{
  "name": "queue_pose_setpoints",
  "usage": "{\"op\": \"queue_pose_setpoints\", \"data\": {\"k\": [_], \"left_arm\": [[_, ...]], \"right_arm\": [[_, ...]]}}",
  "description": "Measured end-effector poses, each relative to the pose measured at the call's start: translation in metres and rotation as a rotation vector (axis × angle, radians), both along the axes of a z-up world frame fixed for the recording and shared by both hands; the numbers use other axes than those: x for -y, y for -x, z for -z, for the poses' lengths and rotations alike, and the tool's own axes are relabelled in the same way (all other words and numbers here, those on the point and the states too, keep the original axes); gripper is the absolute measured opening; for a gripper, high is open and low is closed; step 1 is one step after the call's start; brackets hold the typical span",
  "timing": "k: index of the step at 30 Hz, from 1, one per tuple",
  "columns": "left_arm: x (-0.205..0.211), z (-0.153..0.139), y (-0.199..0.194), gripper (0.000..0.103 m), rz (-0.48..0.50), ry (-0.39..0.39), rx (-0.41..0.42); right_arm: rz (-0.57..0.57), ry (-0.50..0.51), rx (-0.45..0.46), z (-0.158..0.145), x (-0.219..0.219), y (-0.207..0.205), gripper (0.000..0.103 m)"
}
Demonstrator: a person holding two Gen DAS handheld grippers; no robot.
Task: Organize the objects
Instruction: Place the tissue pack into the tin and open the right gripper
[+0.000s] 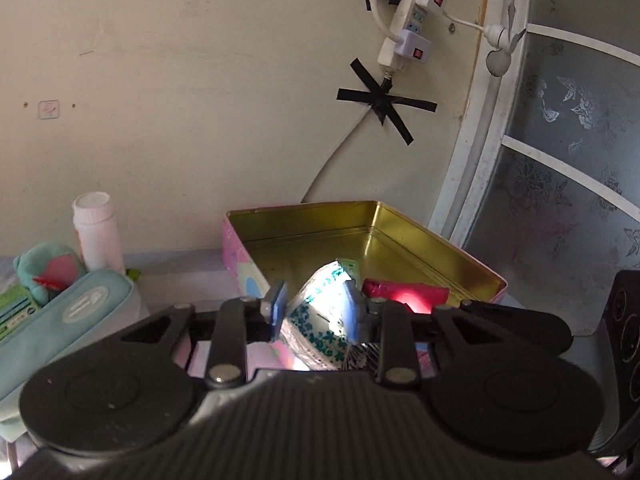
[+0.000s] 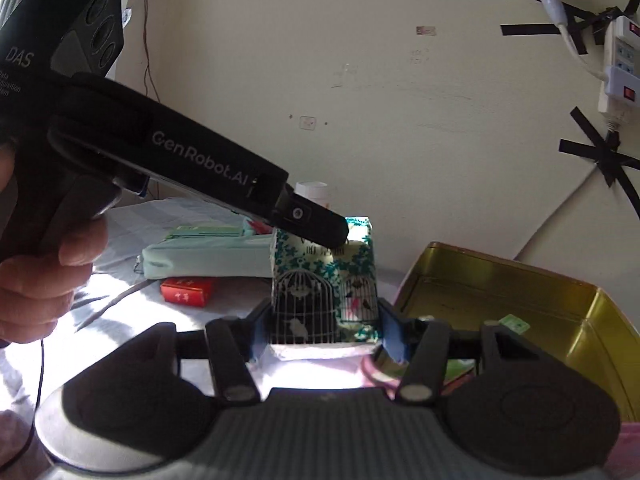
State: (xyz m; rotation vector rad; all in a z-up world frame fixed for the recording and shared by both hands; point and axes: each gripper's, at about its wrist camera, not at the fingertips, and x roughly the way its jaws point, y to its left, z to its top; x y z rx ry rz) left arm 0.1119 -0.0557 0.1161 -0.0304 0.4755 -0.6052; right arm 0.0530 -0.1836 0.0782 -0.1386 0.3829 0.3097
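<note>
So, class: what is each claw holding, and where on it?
Both grip one tissue pack: the right claw across its lower sides, the left claw at its upper end.

a lived-in room of a home, most likely a bedroom. a cream wall [image 1: 180, 100] is scuffed, with a white power strip [image 1: 404, 28] fixed to it by crossed black tape [image 1: 384, 100]. a pale sheet [image 2: 132, 220] covers the surface, strewn with personal things: a pencil case [image 1: 64, 320], a plush toy [image 1: 48, 268], a white bottle [image 1: 98, 232]. flower-patterned frosted glass [image 1: 568, 160] stands beside the wall.
</note>
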Motion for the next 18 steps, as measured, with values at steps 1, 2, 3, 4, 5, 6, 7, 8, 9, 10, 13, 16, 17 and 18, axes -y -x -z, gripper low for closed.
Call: {"op": "queue_pose_setpoints", "data": {"k": [1,2,3,4,5,6,7,8,9,10,13,16,17,18], "left_arm": [[0.011,0.0,-0.008,0.031,0.011,-0.006,-0.001],[0.02,0.0,-0.02,0.031,0.019,-0.011,-0.007],[0.028,0.002,-0.03,0.031,0.025,-0.015,-0.017],[0.034,0.005,-0.04,0.031,0.028,-0.018,-0.027],[0.041,0.009,-0.05,0.031,0.03,-0.021,-0.041],[0.046,0.012,-0.06,0.031,0.031,-0.024,-0.055],[0.05,0.017,-0.069,0.031,0.03,-0.024,-0.069],[0.054,0.021,-0.078,0.031,0.026,-0.024,-0.086],[0.056,0.025,-0.086,0.031,0.022,-0.021,-0.102],[0.058,0.028,-0.093,0.032,0.016,-0.017,-0.118],[0.06,0.037,-0.108,0.035,-0.034,-0.02,-0.142],[0.059,0.039,-0.112,0.041,-0.079,-0.025,-0.142],[0.056,0.038,-0.111,0.041,-0.087,-0.025,-0.137],[0.054,0.037,-0.108,0.042,-0.094,-0.025,-0.131]], "right_arm": [[0.019,-0.008,-0.012,-0.003,0.011,-0.005,0.054],[0.033,-0.015,-0.027,-0.004,0.021,-0.01,0.054],[0.047,-0.018,-0.044,-0.005,0.03,-0.017,0.054],[0.062,-0.018,-0.067,-0.004,0.039,-0.027,0.054],[0.073,-0.016,-0.086,-0.003,0.046,-0.034,0.054],[0.084,-0.01,-0.11,-0.002,0.053,-0.044,0.054],[0.093,-0.005,-0.132,-0.002,0.054,-0.053,0.054],[0.099,0.001,-0.154,-0.001,0.055,-0.062,0.054],[0.105,0.008,-0.179,0.002,0.055,-0.074,0.054],[0.11,0.014,-0.201,0.009,0.056,-0.086,0.055],[0.143,0.021,-0.211,0.013,0.056,-0.098,0.063],[0.148,-0.029,-0.195,0.014,0.062,-0.1,0.068],[0.151,-0.042,-0.189,0.014,0.063,-0.098,0.068],[0.154,-0.056,-0.181,0.014,0.063,-0.095,0.068]]}}
